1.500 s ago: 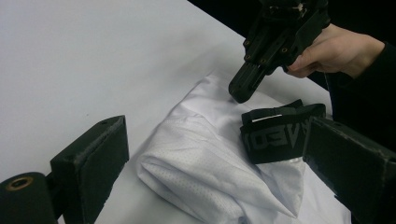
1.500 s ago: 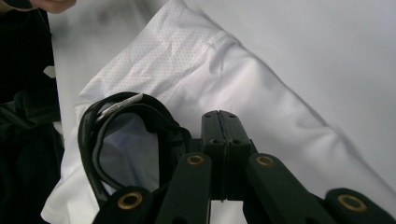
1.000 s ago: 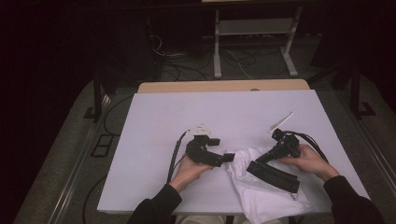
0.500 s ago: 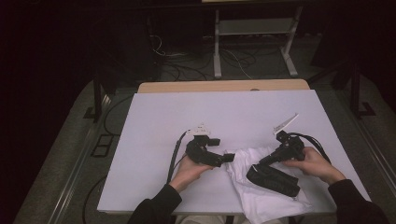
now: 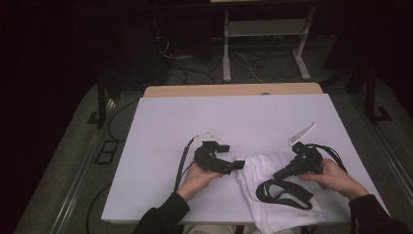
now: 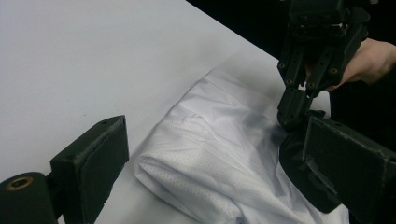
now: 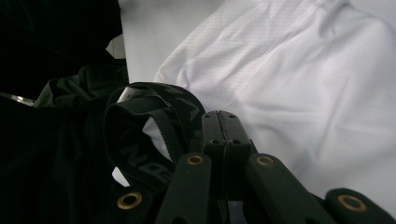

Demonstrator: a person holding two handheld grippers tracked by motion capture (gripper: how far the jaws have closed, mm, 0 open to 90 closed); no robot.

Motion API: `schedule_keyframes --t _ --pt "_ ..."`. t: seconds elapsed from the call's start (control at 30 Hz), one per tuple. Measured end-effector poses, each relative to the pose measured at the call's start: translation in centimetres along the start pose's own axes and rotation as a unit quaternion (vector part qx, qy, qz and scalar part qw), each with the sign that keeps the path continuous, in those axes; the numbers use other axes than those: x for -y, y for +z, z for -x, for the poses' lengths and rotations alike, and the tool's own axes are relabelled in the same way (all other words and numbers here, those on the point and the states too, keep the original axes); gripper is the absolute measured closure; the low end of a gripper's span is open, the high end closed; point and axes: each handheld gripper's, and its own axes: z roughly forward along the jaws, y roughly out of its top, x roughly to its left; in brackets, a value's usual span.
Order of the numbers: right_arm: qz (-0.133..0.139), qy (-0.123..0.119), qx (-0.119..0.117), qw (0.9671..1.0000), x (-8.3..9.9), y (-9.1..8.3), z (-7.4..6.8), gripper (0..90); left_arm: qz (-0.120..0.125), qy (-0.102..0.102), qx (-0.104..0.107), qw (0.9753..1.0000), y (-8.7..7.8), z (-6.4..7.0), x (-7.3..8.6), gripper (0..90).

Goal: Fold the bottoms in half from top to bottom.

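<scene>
The right gripper (image 5: pixel 282 173) pinched the black waistband (image 5: pixel 285 191) to lift it; the left gripper (image 5: pixel 239 165), jaws wide at nine o'clock, readied for the white garment (image 6: pixel 219 154).

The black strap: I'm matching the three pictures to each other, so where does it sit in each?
High view: black strap loops on the white garment, lower right.
Left gripper view: dark patch at right, under the right gripper.
Right gripper view: curls at left-centre.
Shared landmark: the white garment.
</scene>
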Motion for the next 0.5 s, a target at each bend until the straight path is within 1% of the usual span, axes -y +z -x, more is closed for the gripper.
schedule_keyframes --t 0.03,0.13,0.5 --pt "-0.001 -0.002 -0.005 1.0000 0.1 0.0 -0.1 88.5 -0.001 0.000 0.000 1.0000 0.0 0.0 0.0 6.5" --pt "-0.005 -0.004 -0.007 1.0000 0.3 0.2 -0.5 88.5 -0.003 0.001 0.001 1.0000 0.1 0.0 0.0 6.5" --pt "-0.018 -0.023 -0.030 0.9991 1.1 0.9 -2.1 88.0 -0.007 0.001 0.002 1.0000 0.2 0.1 0.1 6.3"
